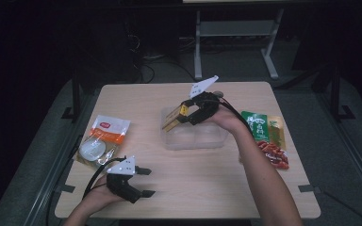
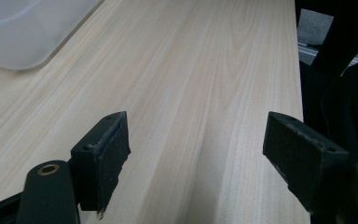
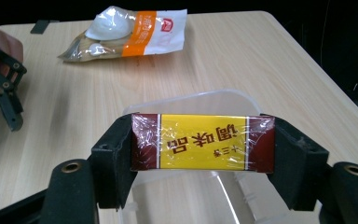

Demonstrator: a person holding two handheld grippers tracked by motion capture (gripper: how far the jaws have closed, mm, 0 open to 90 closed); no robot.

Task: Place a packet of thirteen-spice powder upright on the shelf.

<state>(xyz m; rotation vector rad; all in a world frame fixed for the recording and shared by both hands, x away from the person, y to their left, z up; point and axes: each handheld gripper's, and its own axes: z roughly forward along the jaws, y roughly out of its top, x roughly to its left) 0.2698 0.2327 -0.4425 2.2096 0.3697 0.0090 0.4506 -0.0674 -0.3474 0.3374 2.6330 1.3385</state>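
Two things could spoil this from here, as we judge it. We have the right gripper [image 1: 187, 111] clamped on a cellophane-wrapped box [image 3: 203, 142], its fingers [image 3: 114, 161] pressing the two short ends, and we hold it in the air over the clear plastic container [image 1: 194, 136] in the middle of the tabletop [image 1: 193, 188]. Slick wrap gives the pads little bite, so a jolt or a tilt could let the box slide out and land on the container's rim or beside it. Lowering it off-centre could also knock the light container aside, since nothing steadies it.

Our left gripper [image 1: 146, 182] rests near the front edge of the tabletop with its fingers [image 2: 101, 156] spread wide and nothing between them, well apart from the container.

From the high view we see the whole layout: the orange-and-white pouch [image 1: 102, 141] at left and the green-and-red packet [image 1: 267, 139] at right. From the right gripper view we get what that view cannot give us: the yellow label, the maroon ends, and how squarely the pads sit on the box. Bare wood and one container corner [image 2: 23, 37] come through in the left gripper view.
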